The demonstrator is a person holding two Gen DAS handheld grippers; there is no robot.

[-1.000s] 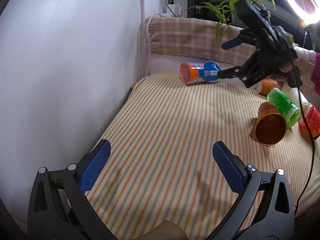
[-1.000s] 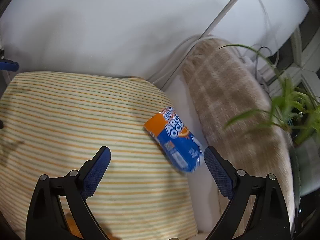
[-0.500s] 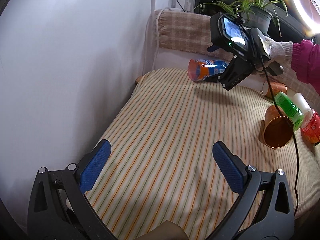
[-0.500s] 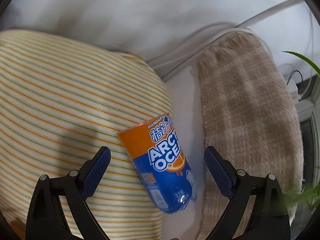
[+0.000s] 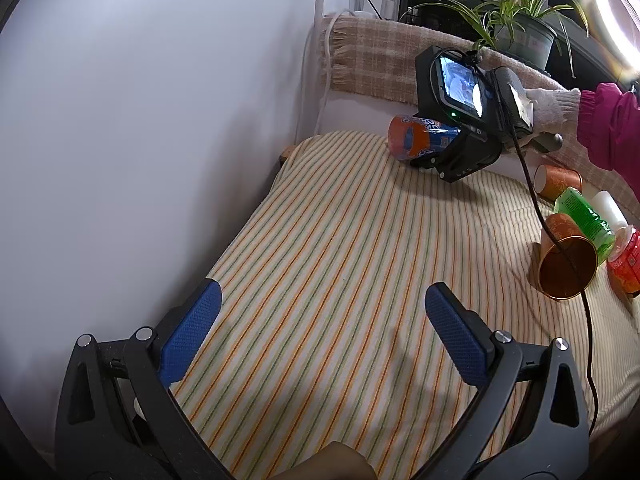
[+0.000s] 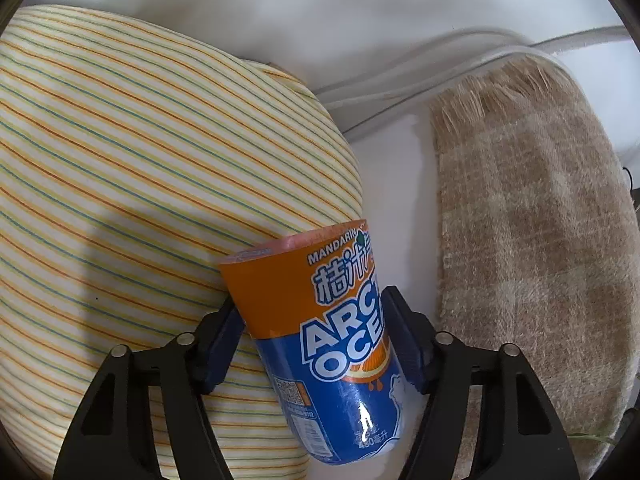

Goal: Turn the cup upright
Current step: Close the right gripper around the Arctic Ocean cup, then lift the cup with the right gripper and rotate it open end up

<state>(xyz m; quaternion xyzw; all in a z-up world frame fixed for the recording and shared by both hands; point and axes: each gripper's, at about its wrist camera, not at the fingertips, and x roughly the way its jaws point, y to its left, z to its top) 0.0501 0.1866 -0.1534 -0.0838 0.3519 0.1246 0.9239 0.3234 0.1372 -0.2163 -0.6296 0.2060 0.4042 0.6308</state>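
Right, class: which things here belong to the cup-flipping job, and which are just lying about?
Belongs to the job:
- orange and blue cup, lying on its side
- right gripper, closed on that cup

Just lying about:
- left gripper, open
- copper cup
- green bottle
- red bottle
- potted plant
- beige blanket

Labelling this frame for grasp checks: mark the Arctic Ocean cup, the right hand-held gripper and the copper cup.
Arctic Ocean cup (image 6: pixel 312 320), right wrist view, orange label band.
Right hand-held gripper (image 6: pixel 310 342), right wrist view, midway between its fingertips.
Copper cup (image 5: pixel 566 266), left wrist view, open mouth.
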